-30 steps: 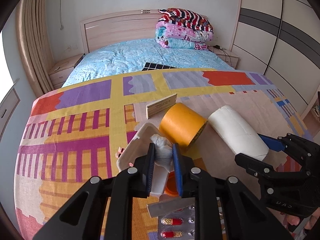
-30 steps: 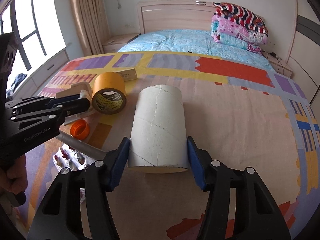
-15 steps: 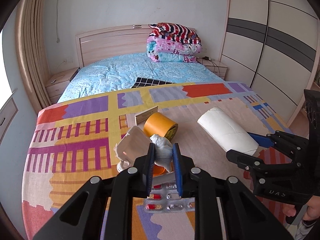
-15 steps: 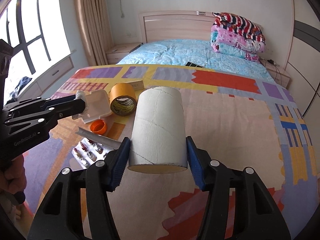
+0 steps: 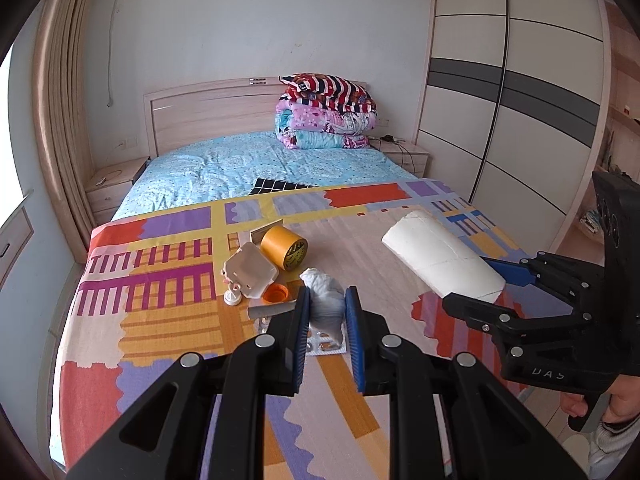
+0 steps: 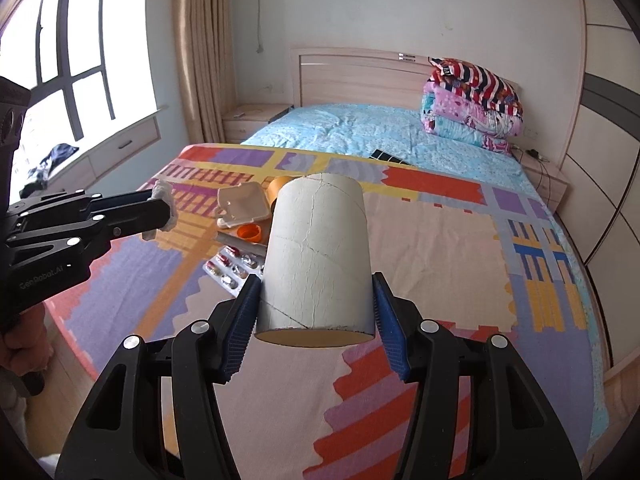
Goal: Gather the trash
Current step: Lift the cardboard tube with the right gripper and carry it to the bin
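Pinching crumpled tissue in left tongs; cardboard tube clamped in right tongs.

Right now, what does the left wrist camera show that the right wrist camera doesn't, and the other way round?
Only the left wrist view shows the white sliding-door wardrobe. Only the right wrist view shows the bright window. Both show the crumpled white tissue pinched in the left gripper, the white cardboard tube clamped in the right gripper, and the yellow tape roll.
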Available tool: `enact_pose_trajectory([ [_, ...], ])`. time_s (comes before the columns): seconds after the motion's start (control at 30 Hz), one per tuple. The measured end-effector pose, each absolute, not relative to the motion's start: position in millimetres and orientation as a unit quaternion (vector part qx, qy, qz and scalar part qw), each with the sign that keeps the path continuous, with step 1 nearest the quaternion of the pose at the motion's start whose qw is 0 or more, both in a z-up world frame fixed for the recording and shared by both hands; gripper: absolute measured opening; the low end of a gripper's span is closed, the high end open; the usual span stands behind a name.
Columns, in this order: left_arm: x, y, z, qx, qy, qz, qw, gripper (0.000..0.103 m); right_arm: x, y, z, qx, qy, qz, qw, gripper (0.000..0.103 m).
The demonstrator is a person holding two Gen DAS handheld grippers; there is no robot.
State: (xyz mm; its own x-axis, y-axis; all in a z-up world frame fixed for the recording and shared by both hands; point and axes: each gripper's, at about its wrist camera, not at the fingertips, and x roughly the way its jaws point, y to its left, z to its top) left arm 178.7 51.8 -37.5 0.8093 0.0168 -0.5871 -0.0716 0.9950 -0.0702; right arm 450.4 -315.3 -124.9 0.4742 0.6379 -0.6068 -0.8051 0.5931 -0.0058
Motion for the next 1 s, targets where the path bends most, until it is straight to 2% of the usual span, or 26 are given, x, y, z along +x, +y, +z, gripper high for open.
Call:
enact_pose_trajectory([
  [0.3, 112, 33, -37, -0.037, 0.301, 0.011, 0.953, 0.018, 399, -355, -120, -0.147, 0.272, 0.450, 0.838, 0.055],
  [0.5, 82, 15, -60, -0.043, 0.318, 0.002, 0.947, 0.017, 370, -374, -127, -0.147, 0.272, 0.469, 0.827, 0.055],
  [1.0, 43, -23, -148, -0.056, 0.403, -0.035, 0.913, 0.017, 313, -392, -211, -0.183, 0.339, 0.496, 0.778, 0.055],
])
